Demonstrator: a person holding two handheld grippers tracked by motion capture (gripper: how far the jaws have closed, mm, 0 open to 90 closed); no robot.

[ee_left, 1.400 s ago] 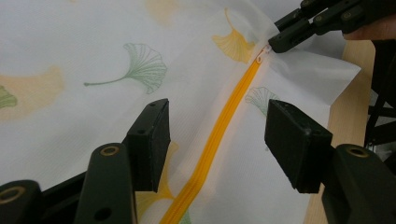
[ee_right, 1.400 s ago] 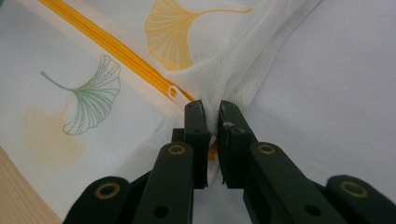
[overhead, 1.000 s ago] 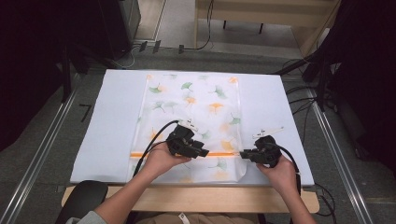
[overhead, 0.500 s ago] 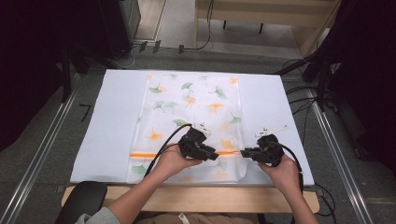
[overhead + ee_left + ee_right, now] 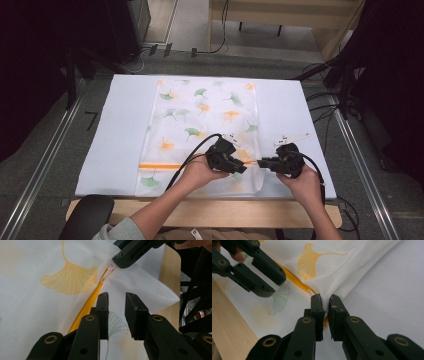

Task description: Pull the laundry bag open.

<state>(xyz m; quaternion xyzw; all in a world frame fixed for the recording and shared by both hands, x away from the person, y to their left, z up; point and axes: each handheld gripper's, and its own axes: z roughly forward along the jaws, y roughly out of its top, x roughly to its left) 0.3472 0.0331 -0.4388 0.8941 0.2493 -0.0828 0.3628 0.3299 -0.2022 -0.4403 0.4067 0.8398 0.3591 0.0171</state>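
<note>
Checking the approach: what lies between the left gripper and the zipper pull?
Between left gripper and pull, only the bag's white mesh and orange zipper, in the left gripper view.

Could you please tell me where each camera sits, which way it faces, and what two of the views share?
High view: above the person's side of the table, looking forward and down on the bag; forearms and both hands show.
Left gripper view: on the left tool, looking along its jaws at the zipper.
Right gripper view: on the right tool, jaws on the bag's edge by the zipper.
Both gripper views share the orange zipper and each other's tool.
</note>
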